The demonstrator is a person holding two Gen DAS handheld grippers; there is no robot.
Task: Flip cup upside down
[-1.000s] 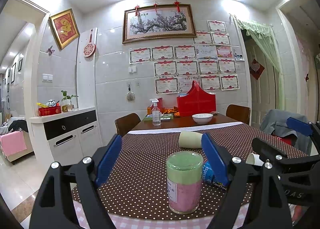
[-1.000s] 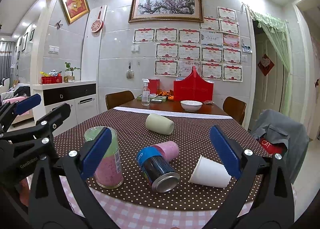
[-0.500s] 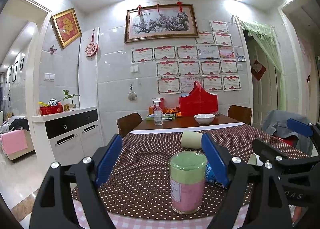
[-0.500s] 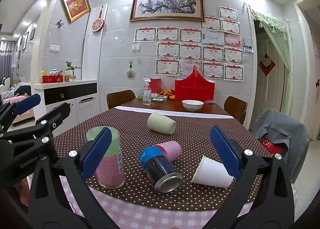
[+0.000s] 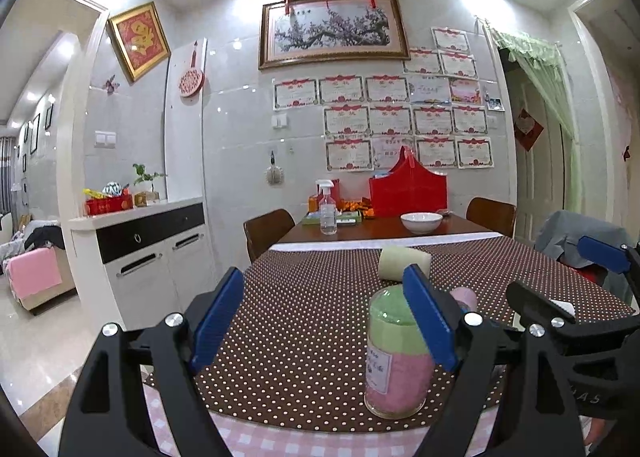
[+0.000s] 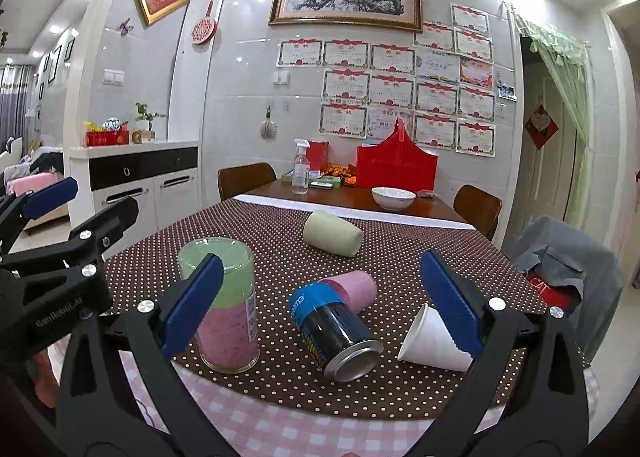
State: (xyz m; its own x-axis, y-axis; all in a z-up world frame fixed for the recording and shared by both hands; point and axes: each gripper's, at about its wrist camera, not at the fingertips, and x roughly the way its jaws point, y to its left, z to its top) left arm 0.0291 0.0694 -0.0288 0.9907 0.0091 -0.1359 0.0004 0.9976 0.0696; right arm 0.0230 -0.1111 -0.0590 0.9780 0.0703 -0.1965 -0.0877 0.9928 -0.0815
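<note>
A paper cup (image 6: 434, 341) lies on its side on the tabletop (image 6: 400, 257), partly behind the right finger of the right tongs (image 6: 320, 299), its narrow end pointing up and left. Between the same wide-spread fingers, a can (image 6: 334, 331) lies on its side with its metal end toward the camera, touching a pink cup (image 6: 356, 289) that lies behind it. A jar (image 6: 224, 307) with green and pink layers stands upright behind the left finger. Farther off, ahead of the gap, a pale green cup (image 6: 332, 233) lies on its side, and a white bowl (image 6: 393, 198) sits beyond it on bare wood.

The left wrist view shows less of the group. The left tongs (image 5: 324, 317) also gape wide with nothing between their fingers; the jar (image 5: 398, 353) stands behind the right finger, which covers its upper right side. The pink cup (image 5: 466, 297) peeks out past that finger, the green cup (image 5: 404, 263) lies beyond it, and the can is hidden here. The paper cup shows only as a white sliver behind the right tongs' black frame, which crosses the right edge. Only the right view shows the left tongs (image 6: 60, 217), at its left edge.
</note>
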